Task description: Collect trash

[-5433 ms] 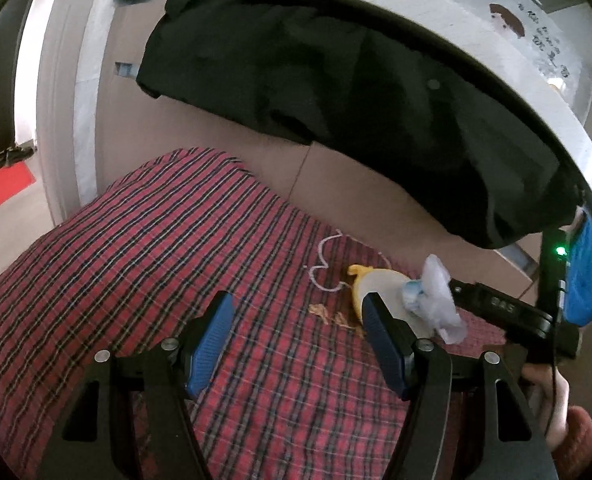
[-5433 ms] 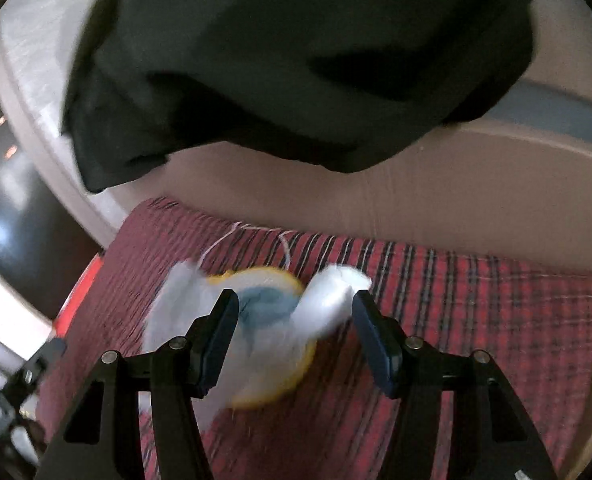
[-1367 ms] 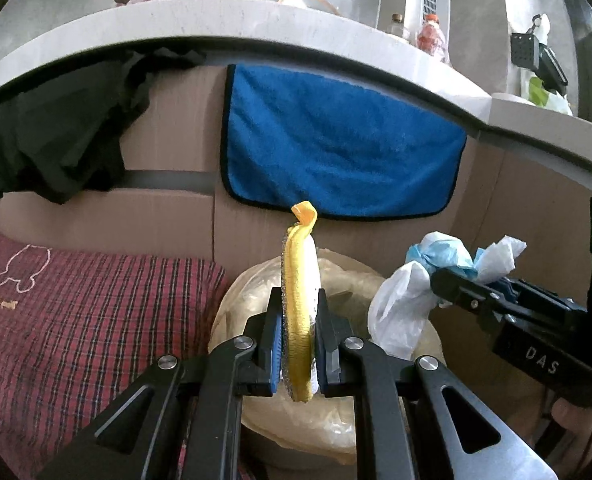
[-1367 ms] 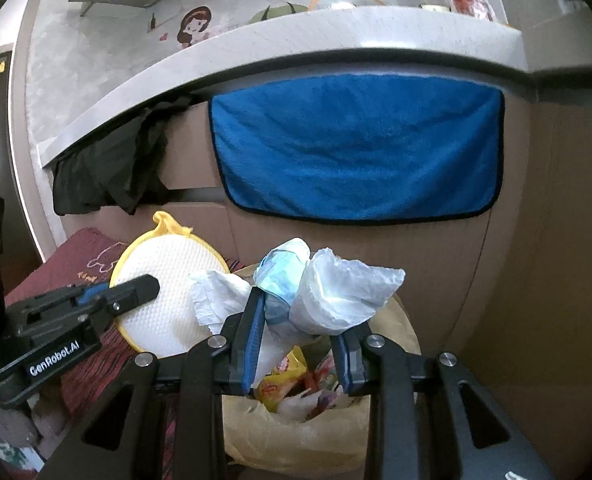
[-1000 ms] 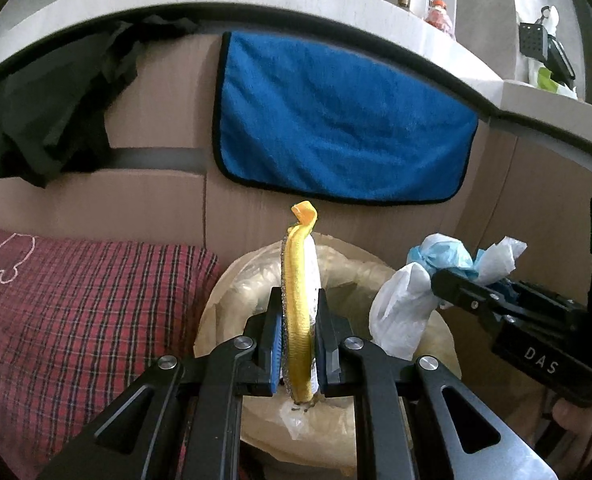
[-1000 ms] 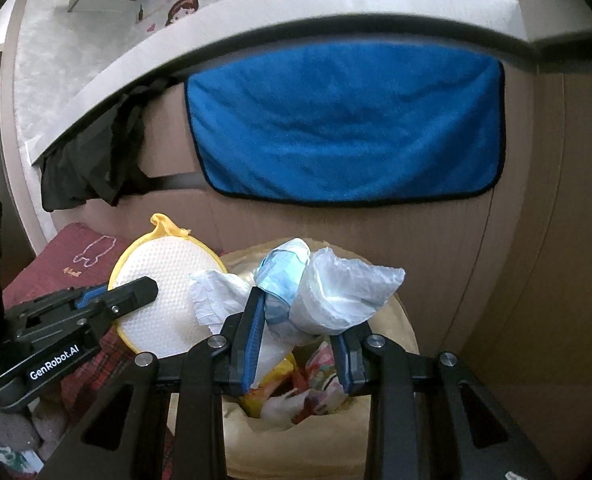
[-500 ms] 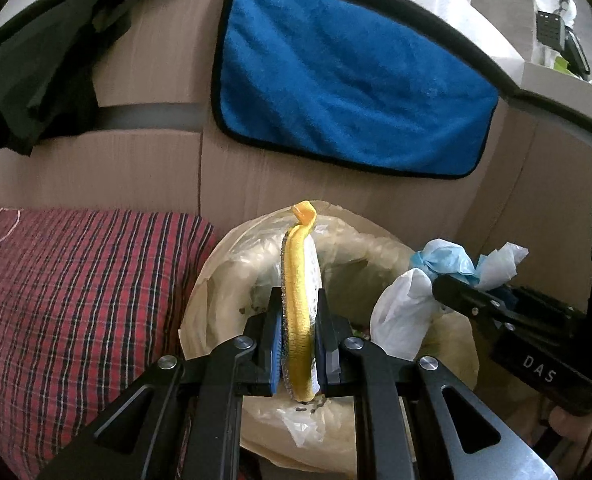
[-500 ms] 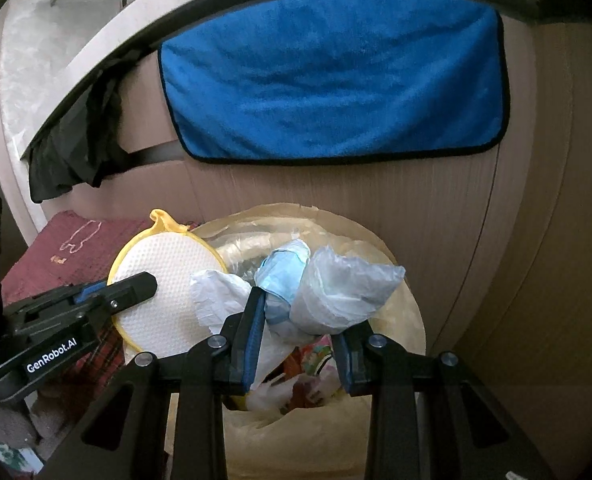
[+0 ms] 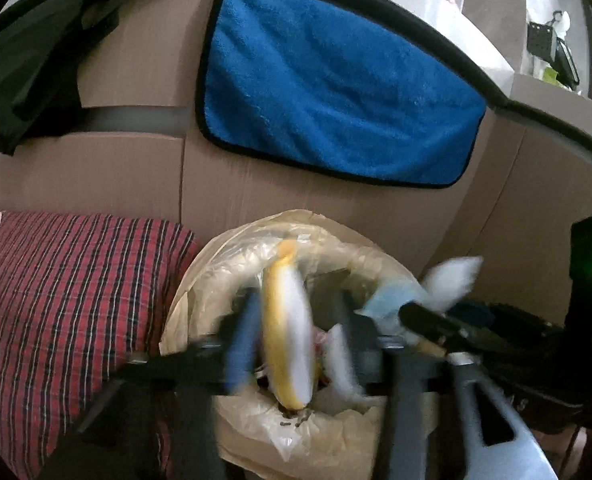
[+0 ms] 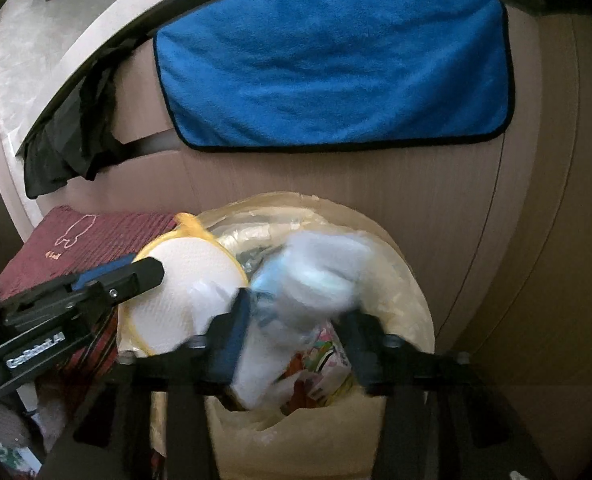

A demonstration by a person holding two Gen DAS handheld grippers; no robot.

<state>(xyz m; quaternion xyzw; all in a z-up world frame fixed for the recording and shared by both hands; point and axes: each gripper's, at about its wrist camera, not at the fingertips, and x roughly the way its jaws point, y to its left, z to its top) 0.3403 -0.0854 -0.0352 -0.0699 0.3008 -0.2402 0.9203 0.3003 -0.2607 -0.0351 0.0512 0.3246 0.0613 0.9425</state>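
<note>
Opening tongs [image 10: 296, 340] over trash bag [image 10: 416, 320] | arm label [image 10: 35, 350] blurred, unreadable

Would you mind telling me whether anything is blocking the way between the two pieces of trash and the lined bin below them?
Nothing visible does. The yellow-rimmed pad and the tissue-and-mask wad hang right over the open mouth of the bag-lined bin, with only earlier rubbish inside. Both grippers' fingers are opening, each item between them.
</note>
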